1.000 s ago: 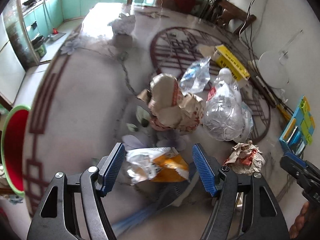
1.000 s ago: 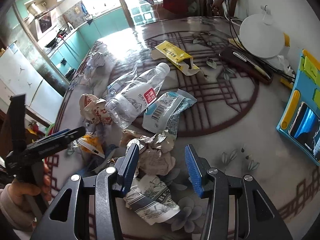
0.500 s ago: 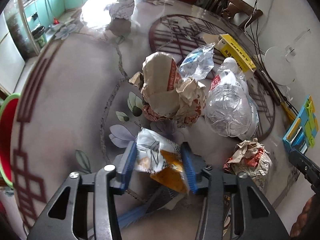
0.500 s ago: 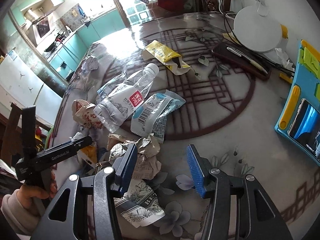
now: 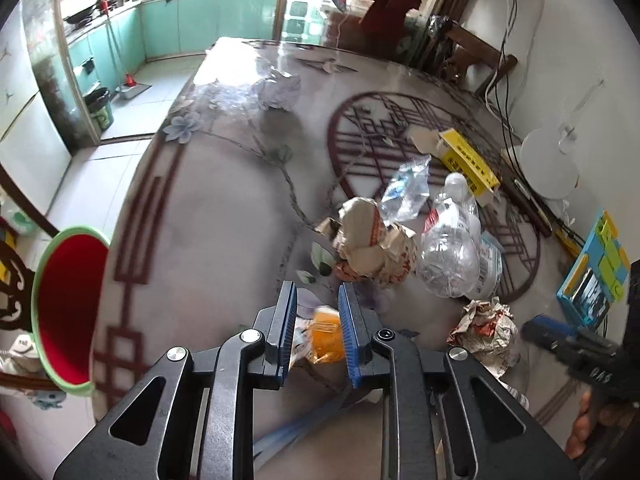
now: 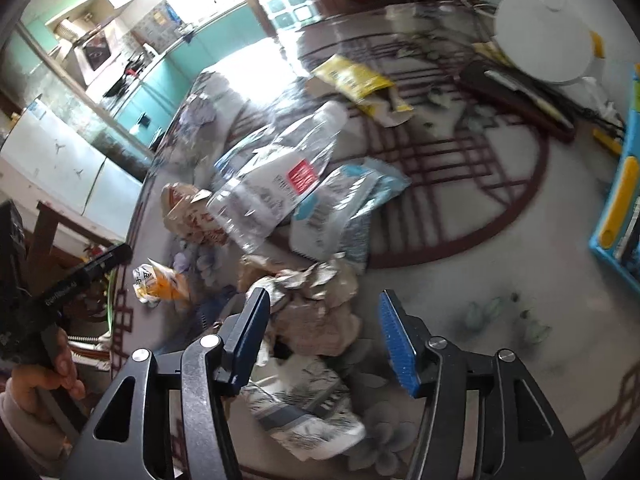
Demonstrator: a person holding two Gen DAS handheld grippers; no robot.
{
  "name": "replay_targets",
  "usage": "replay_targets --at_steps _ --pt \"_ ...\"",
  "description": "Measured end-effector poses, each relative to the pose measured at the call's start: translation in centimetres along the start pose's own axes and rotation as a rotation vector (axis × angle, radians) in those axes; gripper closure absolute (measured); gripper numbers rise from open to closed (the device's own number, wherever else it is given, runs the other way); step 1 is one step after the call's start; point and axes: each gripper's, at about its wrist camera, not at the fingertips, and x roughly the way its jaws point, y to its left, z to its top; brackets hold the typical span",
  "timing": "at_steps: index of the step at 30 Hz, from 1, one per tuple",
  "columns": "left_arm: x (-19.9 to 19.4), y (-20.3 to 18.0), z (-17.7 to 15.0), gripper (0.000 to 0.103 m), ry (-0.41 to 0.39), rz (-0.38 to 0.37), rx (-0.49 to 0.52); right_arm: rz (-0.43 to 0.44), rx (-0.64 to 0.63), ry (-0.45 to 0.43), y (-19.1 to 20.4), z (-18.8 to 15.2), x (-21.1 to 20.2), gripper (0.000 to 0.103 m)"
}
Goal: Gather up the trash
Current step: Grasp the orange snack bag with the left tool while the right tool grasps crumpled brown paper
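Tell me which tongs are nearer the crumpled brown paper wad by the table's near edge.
Right. The right tongs stand open with the crumpled brown paper wad between their fingers. The left tongs are off to its left, shut on the orange wrapper.

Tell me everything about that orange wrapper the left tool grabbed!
The orange wrapper is a crumpled snack packet, shiny like thin plastic, orange with a white printed part. The left tool pinches it between two blue ribbed pads. In the right wrist view it is near the table's edge; whether it touches the table is unclear.
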Motion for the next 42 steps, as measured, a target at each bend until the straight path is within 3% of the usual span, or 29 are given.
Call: replay_targets --at_steps 4,5,6,8,11,12,13,14,16,20,21,22,24,25,28,32,33,35,42 --pt "-0.1 0.5 -0.1 0.085 0.003 -0.013 -0.018 0.045 -0.02 0.019 1.0 0.0 1.5 0.049" --pt "-0.1 0.5 -0.2 0.085 0.005 -0.017 -0.024 0.054 -0.028 0.018 1.2 0.1 1.8 0.054" --pt "-0.1 0.5 -0.2 0.085 0.006 -0.016 -0.025 0.064 -0.024 0.018 1.2 0.1 2.1 0.066" --pt "-0.1 0.7 -0.4 0.085 0.009 -0.013 -0.026 0.077 -0.008 0.015 1.1 0.4 2.2 0.069" --pt "0.1 1.1 -0.6 0.083 0.016 -0.009 -0.033 0.092 0.007 -0.009 1.0 1.0 1.8 0.085" --pt "0.2 1.2 -0.6 0.08 0.018 -0.01 -0.035 0.097 0.01 -0.022 1.0 1.2 1.4 0.103" --pt "0.3 1.4 -0.6 0.066 0.02 -0.006 -0.037 0.101 0.013 -0.033 0.9 1.3 1.1 0.103" --pt "0.6 1.6 -0.6 0.044 0.016 0.001 -0.04 0.102 0.017 -0.044 0.9 1.5 0.8 0.103" --pt "1.2 1.7 -0.5 0.034 0.013 0.002 -0.04 0.104 0.018 -0.058 0.9 1.8 0.2 0.103" --pt "3.8 1.5 -0.4 0.034 0.067 0.012 0.0 0.102 0.04 -0.063 0.7 2.0 -0.6 0.1" --pt "4.6 1.4 -0.4 0.034 0.087 0.018 0.008 0.101 0.049 -0.058 0.7 1.9 -0.6 0.089" --pt "5.2 1.4 -0.6 0.034 0.104 0.021 0.011 0.097 0.061 -0.058 0.7 1.8 -0.7 0.073" --pt "6.8 1.5 -0.8 0.055 0.15 0.011 -0.001 0.09 0.072 -0.055 0.9 1.5 -0.6 0.051" --pt "7.1 1.7 -1.0 0.059 0.163 -0.004 -0.018 0.09 0.069 -0.051 0.8 1.2 -0.6 0.05" --pt "6.2 1.7 -0.8 0.066 0.143 -0.004 -0.035 0.058 0.048 -0.012 1.2 0.6 0.3 0.049" --pt "3.3 1.7 -0.3 0.066 0.072 0.004 -0.032 -0.001 0.029 0.045 1.0 -0.1 2.5 0.052" --pt "2.7 1.7 -0.2 0.066 0.065 0.009 -0.035 0.02 0.046 0.035 0.9 -0.2 2.6 0.063" --pt "1.2 2.2 0.0 0.066 0.037 0.008 -0.038 0.03 0.043 0.023 1.0 0.2 2.4 0.068" --pt "-2.1 4.3 0.8 0.066 -0.026 0.001 -0.1 0.069 -0.017 -0.122 3.5 2.4 -2.2 0.07"
